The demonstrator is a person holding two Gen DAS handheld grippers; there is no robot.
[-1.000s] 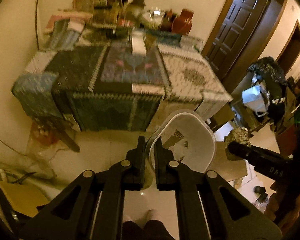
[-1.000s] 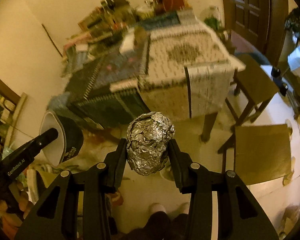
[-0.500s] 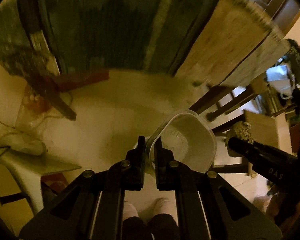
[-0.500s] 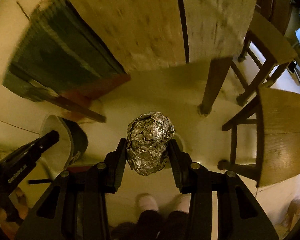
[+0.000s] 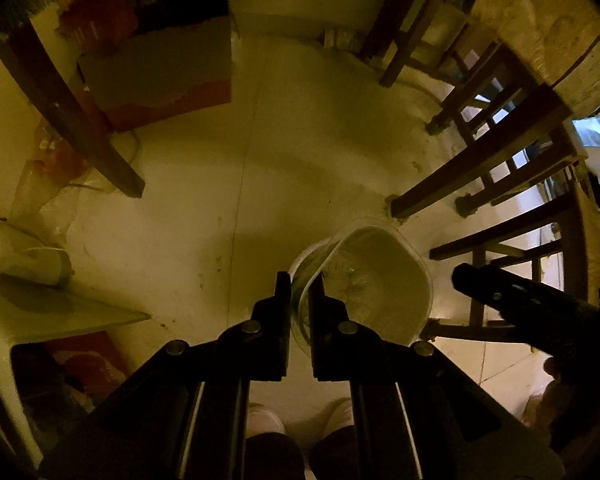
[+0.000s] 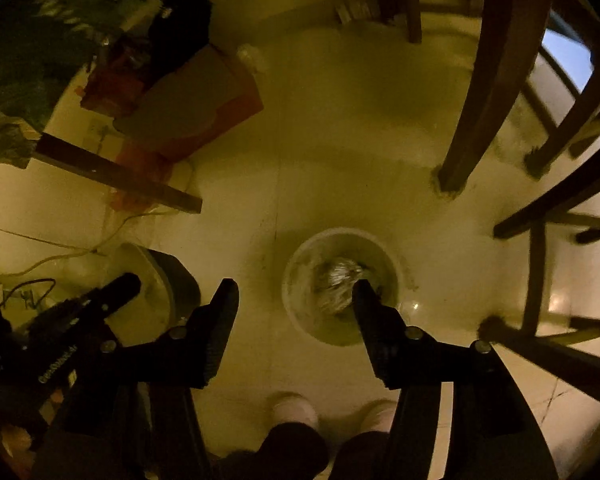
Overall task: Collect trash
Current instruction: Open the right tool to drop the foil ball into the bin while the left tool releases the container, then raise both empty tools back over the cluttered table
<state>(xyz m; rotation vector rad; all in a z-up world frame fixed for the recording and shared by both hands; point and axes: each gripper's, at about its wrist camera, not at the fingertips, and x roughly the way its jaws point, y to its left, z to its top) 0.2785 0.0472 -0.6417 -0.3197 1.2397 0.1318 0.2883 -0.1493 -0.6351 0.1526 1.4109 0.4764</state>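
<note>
1. Nearest the camera, a person's feet stand on the pale floor, just on the near side of the bin.
2. The right gripper hangs above the bin with its fingers spread wide; they have just been opening and nothing is between them.
3. The foil ball is inside the bin, partly hidden behind the right finger (blurred, so I cannot tell whether it has come to rest).
4. The left gripper is left of the bin, its fingers pinched tight on the rim of a clear tub, which tilts with its opening toward the camera.
5. In the left wrist view the tub covers most of the bin, with only a sliver of rim showing.
6. Beyond the bin to the right stand dark chair legs.
7. Farther back to its left lie a box and red bags.
</note>
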